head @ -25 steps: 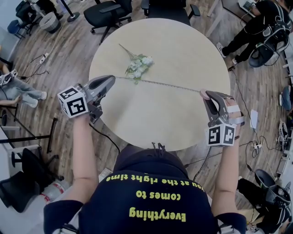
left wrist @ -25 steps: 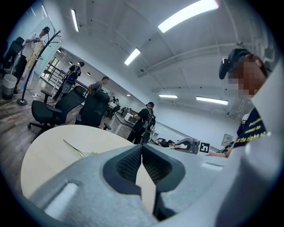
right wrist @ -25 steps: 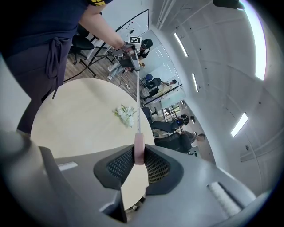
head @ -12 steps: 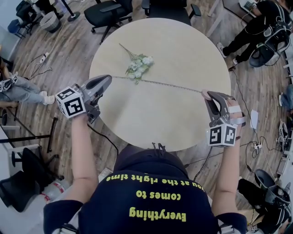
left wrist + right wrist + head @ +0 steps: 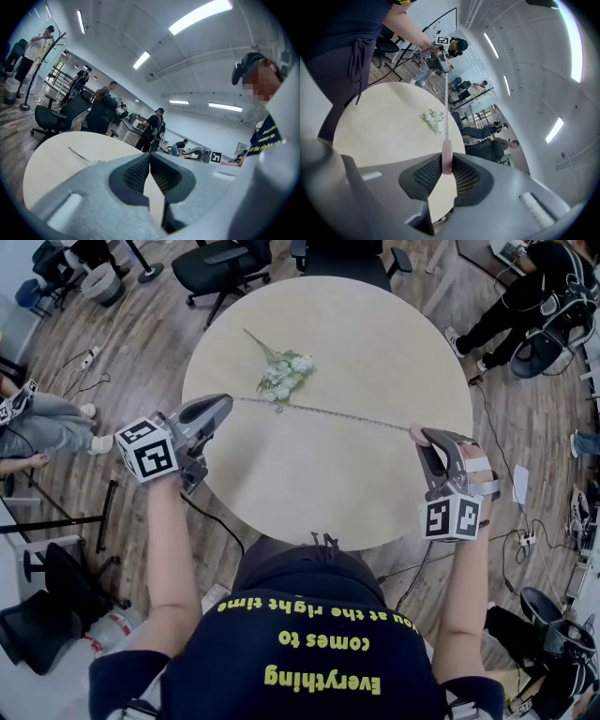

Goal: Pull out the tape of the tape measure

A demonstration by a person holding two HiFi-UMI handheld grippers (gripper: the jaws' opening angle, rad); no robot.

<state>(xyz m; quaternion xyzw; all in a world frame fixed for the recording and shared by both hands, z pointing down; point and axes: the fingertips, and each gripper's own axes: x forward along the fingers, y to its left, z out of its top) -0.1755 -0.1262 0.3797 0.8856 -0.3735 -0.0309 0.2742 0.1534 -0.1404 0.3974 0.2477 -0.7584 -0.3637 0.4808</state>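
Observation:
A thin tape (image 5: 323, 412) runs taut above the round pale table (image 5: 375, 334) from one gripper to the other. My left gripper (image 5: 228, 401) is at the table's left edge, shut on the tape's end. In the left gripper view its pads (image 5: 140, 171) meet and the tape itself does not show. At the table's right edge my right gripper (image 5: 419, 435) is shut on the pink tape measure case (image 5: 446, 157). In the right gripper view the tape (image 5: 447, 108) leads away from the case to the left gripper (image 5: 440, 56).
A small bunch of white artificial flowers (image 5: 283, 376) lies on the table just beyond the tape. Office chairs (image 5: 220, 263) stand behind the table. A person in black (image 5: 525, 296) sits at the far right and another person's legs (image 5: 37, 423) are at the left. Cables lie on the wooden floor.
Both grippers and the tape hold still. Only the legs of the person at the left edge have shifted.

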